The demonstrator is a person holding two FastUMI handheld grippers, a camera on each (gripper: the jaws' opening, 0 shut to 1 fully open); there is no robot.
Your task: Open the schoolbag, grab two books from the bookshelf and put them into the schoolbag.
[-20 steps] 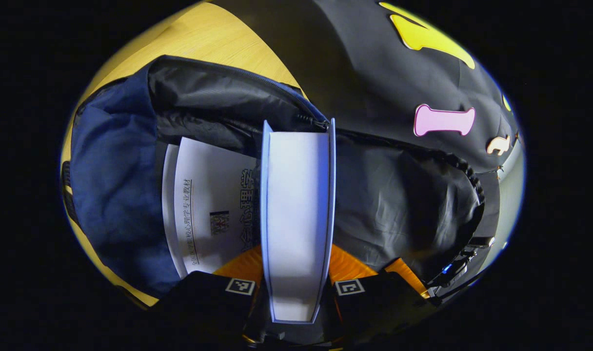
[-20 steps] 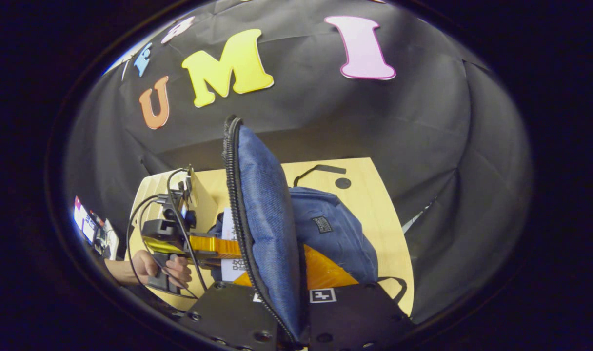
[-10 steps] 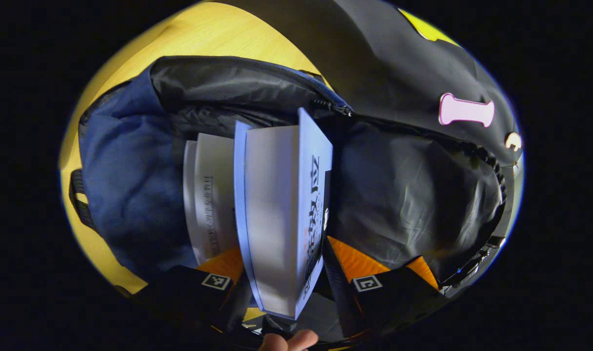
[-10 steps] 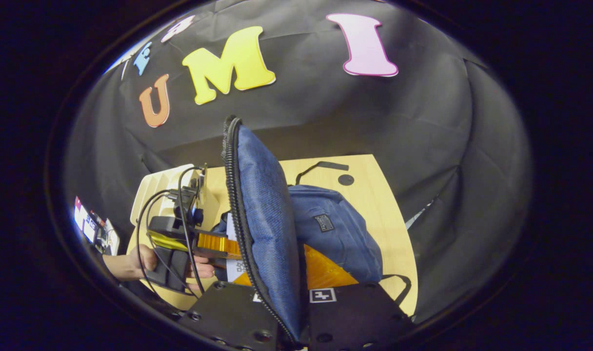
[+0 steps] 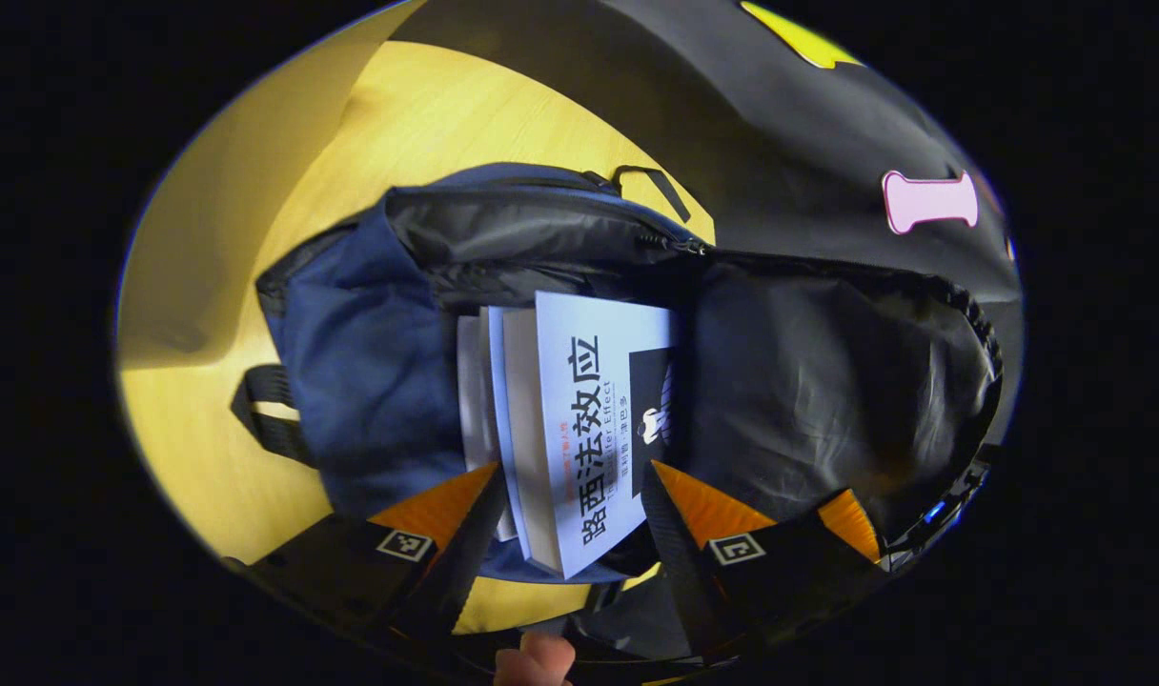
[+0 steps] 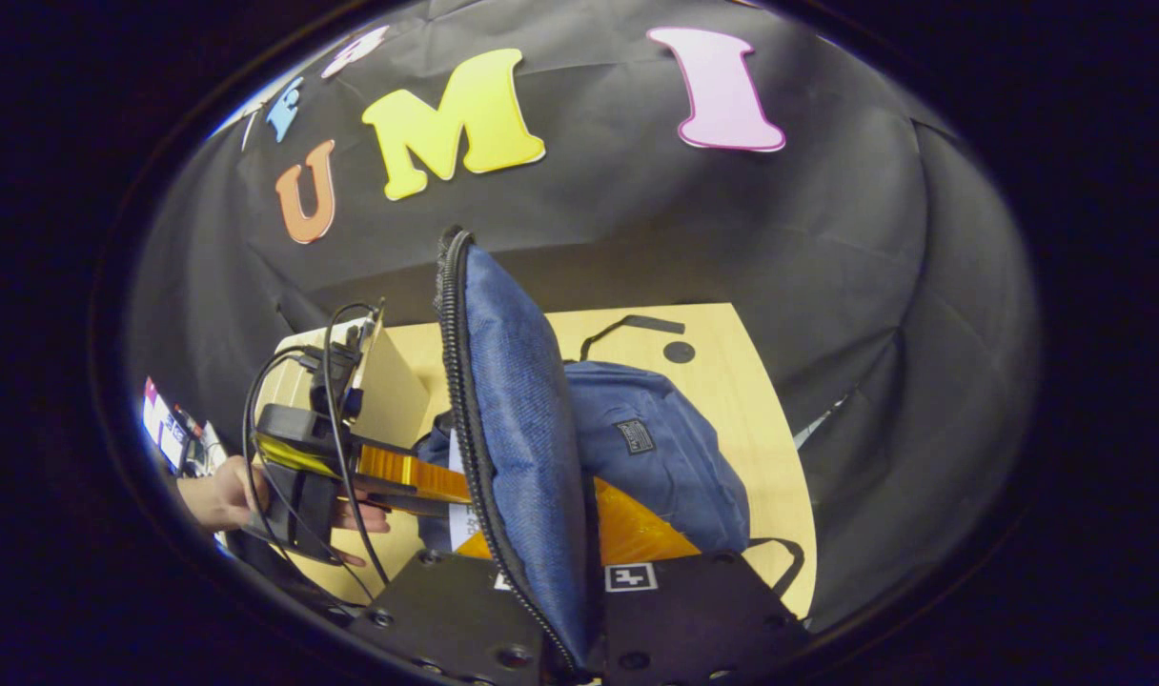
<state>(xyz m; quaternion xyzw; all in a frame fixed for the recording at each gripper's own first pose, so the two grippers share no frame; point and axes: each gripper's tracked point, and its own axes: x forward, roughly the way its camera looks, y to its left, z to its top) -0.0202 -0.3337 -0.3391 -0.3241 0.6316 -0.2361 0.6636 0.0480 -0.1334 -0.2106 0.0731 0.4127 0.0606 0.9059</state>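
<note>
Pale-blue book (image 5: 589,419) lies in the schoolbag (image 5: 370,381) between the left gripper's (image 5: 570,519) spread fingers.

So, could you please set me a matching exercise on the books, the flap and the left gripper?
Things:
1. blue book
2. flap
3. left gripper
4. white book

States:
a. open
b. in the bag, mostly covered, edge showing
c. clamped upright by the right gripper
d. in the bag, cover showing

Pairs: 1-d, 2-c, 3-a, 4-b
</note>
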